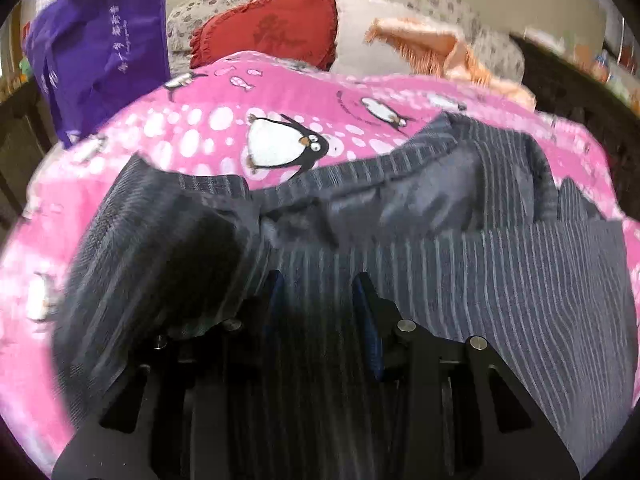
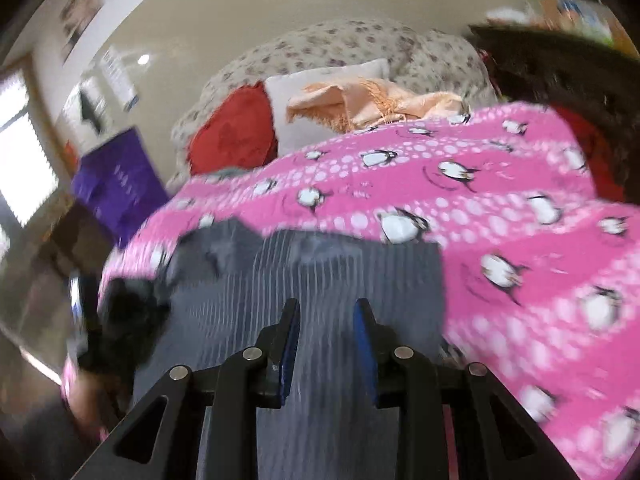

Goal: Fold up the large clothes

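A grey striped garment (image 1: pixel 460 280) lies spread on a pink penguin-print blanket (image 1: pixel 224 120), filling the lower centre and right of the left wrist view. Its collar end is rumpled toward the upper right of that frame, w/ a smoother, plain grey lining showing in the middle fold. The left gripper (image 1: pixel 318 284) sits low centre, its blue-padded fingers apart w/ striped cloth running between them; whether the pads actually pinch the fabric can't be told (the left finger is partly hidden under a dark fold).

In the right wrist view the same garment (image 2: pixel 320 280) occupies lower centre, heavily motion-blurred, w/ the blanket (image 2: pixel 520 240) stretching to the right and up. The right gripper (image 2: pixel 328 312) is at bottom centre, fingers parted, cloth visible in the gap and beneath; no clear grip. A dark blurred shape at lower left of that frame is too smeared to identify.

Background, both views: a red ruffled cushion (image 1: pixel 272 24) upper centre, a white pillow (image 2: pixel 320 96) beside it, a peach fringed cloth (image 1: pixel 440 48) draped next to that, all against a floral-print bedding pile (image 2: pixel 352 40). A purple bag (image 1: pixel 104 44) w/ white lettering stands at upper left of the left view.
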The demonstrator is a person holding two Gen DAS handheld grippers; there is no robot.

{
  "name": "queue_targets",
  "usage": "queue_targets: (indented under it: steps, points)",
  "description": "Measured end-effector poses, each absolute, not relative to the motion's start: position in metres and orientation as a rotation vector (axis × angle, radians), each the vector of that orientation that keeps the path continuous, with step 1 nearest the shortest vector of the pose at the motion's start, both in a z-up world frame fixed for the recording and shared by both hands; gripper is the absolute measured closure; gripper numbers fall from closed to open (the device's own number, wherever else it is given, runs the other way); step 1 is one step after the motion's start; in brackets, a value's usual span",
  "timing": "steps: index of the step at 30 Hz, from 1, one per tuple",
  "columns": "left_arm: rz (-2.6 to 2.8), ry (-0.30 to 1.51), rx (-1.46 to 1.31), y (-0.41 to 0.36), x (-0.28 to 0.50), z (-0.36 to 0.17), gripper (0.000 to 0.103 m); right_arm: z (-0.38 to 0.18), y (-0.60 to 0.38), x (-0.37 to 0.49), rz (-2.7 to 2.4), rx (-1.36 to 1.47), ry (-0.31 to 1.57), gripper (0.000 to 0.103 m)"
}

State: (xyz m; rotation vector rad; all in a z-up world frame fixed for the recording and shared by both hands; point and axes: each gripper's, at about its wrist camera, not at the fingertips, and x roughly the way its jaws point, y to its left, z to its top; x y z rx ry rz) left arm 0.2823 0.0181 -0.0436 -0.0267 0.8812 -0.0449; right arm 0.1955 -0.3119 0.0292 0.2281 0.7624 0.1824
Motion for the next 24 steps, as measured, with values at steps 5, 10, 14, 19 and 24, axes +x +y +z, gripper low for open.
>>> queue_targets:
  steps: [5,10,14,19,24]
  points:
    - [-0.138,0.786,-0.109,0.029,0.194,0.006,0.055,0.02,-0.309,0.127,0.235,0.128,0.796,0.077]
    - [-0.188,0.857,-0.041,0.023,0.121,-0.02,0.051,-0.028,-0.278,0.097,0.283,0.12,0.884,0.074]
    - [-0.184,0.931,-0.04,0.025,0.087,-0.054,0.051,-0.07,-0.269,0.096,0.21,0.135,0.919,0.071]
    - [-0.182,0.938,-0.154,0.042,0.057,-0.059,0.051,-0.074,-0.273,0.081,0.231,0.144,0.826,0.068]
    - [-0.144,0.922,-0.228,0.063,0.028,-0.065,0.051,-0.08,-0.281,0.072,0.251,0.186,0.779,0.068]
